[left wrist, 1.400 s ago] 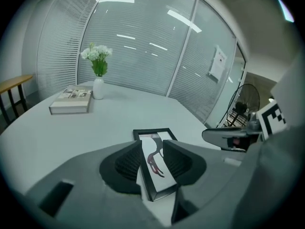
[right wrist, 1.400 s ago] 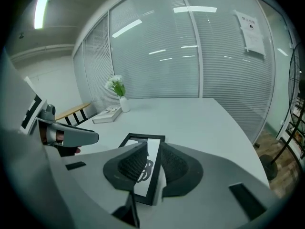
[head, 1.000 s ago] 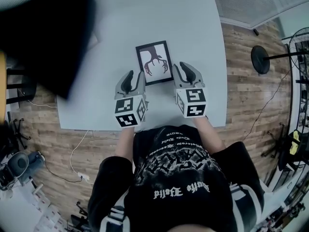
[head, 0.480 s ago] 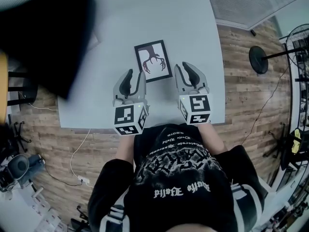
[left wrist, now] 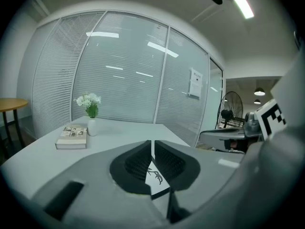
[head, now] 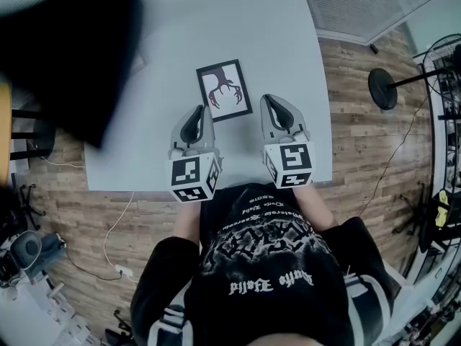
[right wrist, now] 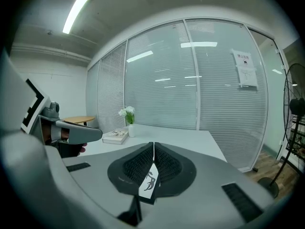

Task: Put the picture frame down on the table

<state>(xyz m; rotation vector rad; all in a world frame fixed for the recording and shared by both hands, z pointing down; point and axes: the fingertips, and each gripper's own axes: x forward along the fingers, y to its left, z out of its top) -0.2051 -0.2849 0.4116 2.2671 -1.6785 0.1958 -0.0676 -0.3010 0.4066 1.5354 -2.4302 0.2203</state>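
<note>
The picture frame [head: 224, 90], black-edged with a dark antler-like drawing on white, lies flat on the pale grey table [head: 274, 42]. My left gripper [head: 196, 114] hovers just short of its near left corner, clear of it. Its jaws have just been closing and now stand shut with nothing between them. My right gripper [head: 272, 103] hovers to the frame's right, also shut and empty. In the left gripper view the frame [left wrist: 156, 178] shows through the slit under the left gripper [left wrist: 152, 142]. The right gripper [right wrist: 153, 144] likewise looks down on the frame [right wrist: 150, 182].
A book [left wrist: 72, 137] and a white vase of flowers [left wrist: 91, 126] stand at the table's far end. A large dark blurred shape [head: 65, 49] covers the head view's upper left. The table's near edge runs just under the grippers; a fan stand [head: 382, 89] is on the wooden floor at right.
Both grippers' jaws, spread wide in the earlier frames, have closed. Both hands drew back slightly toward the person, away from the frame, which stays flat on the table.
</note>
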